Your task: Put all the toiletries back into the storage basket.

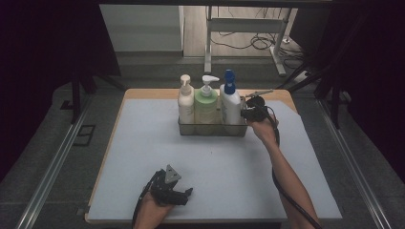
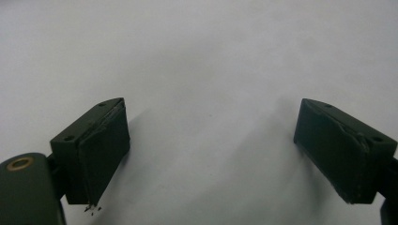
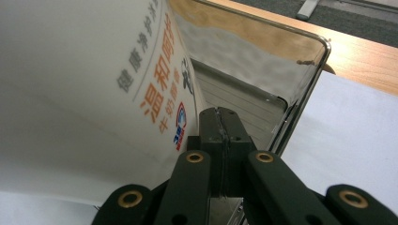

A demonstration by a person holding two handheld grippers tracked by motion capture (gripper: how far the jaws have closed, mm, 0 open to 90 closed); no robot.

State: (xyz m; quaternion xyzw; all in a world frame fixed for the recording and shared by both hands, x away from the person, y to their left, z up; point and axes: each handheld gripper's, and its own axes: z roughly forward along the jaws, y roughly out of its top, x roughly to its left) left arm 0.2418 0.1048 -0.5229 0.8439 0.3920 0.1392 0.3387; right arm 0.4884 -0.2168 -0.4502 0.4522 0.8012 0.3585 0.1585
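A clear rectangular tray (image 1: 212, 130) at the back middle of the white mat holds three pump bottles: a cream one (image 1: 185, 102), a pale green one (image 1: 206, 106) and a white one with a blue cap (image 1: 230, 102). My right gripper (image 1: 246, 113) is at the tray's right end, beside the white bottle. In the right gripper view its jaws (image 3: 219, 117) are pressed together with nothing visible between them, close to the white bottle's printed label (image 3: 94, 93) and the tray wall (image 3: 300, 79). My left gripper (image 1: 184, 194) rests near the front edge, its jaws (image 2: 211, 122) wide apart over bare mat.
The white mat (image 1: 143, 157) covers a wooden tabletop (image 1: 143, 93) whose edge shows at the back. Metal rails run along both sides of the table. A table frame and cables (image 1: 258, 43) lie on the floor beyond.
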